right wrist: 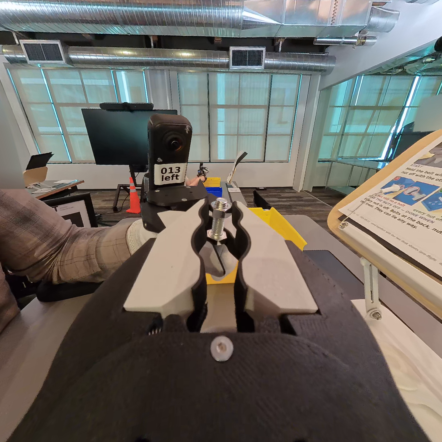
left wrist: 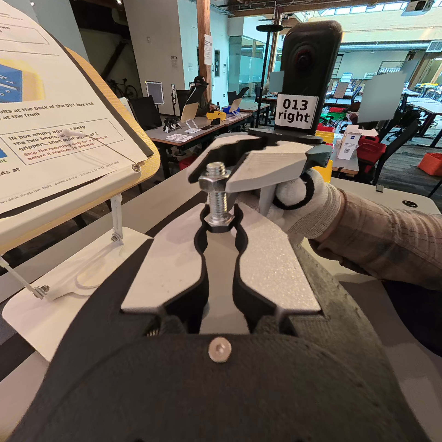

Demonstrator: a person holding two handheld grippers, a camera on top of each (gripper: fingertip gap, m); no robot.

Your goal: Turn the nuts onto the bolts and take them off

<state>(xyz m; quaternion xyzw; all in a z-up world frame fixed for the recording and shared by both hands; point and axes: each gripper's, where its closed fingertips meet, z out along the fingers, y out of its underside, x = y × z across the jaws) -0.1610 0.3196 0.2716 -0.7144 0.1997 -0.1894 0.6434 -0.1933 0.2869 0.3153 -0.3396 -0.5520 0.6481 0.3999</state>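
A silver bolt (left wrist: 216, 205) stands upright between the two grippers. My left gripper (left wrist: 219, 223) is shut on its hex head at the bottom. A silver nut (left wrist: 214, 184) sits high on the thread, just below the bolt's tip. My right gripper (left wrist: 214, 178) comes in from the far side, held by a white-gloved hand (left wrist: 308, 203), and its jaws close around the nut. In the right wrist view the nut (right wrist: 218, 213) lies between my right gripper's fingertips (right wrist: 220, 211). The left gripper (right wrist: 215, 239) holds the bolt head (right wrist: 215, 235) from below.
A tilted wooden document stand with an instruction sheet (left wrist: 71, 124) stands at the left on a white base plate (left wrist: 35, 323); it is at the right in the right wrist view (right wrist: 394, 215). A yellow bin (right wrist: 282, 227) sits on the grey table (right wrist: 323, 229) under the grippers. The tips of one gripper are about 5 cm away from the tips of the other.
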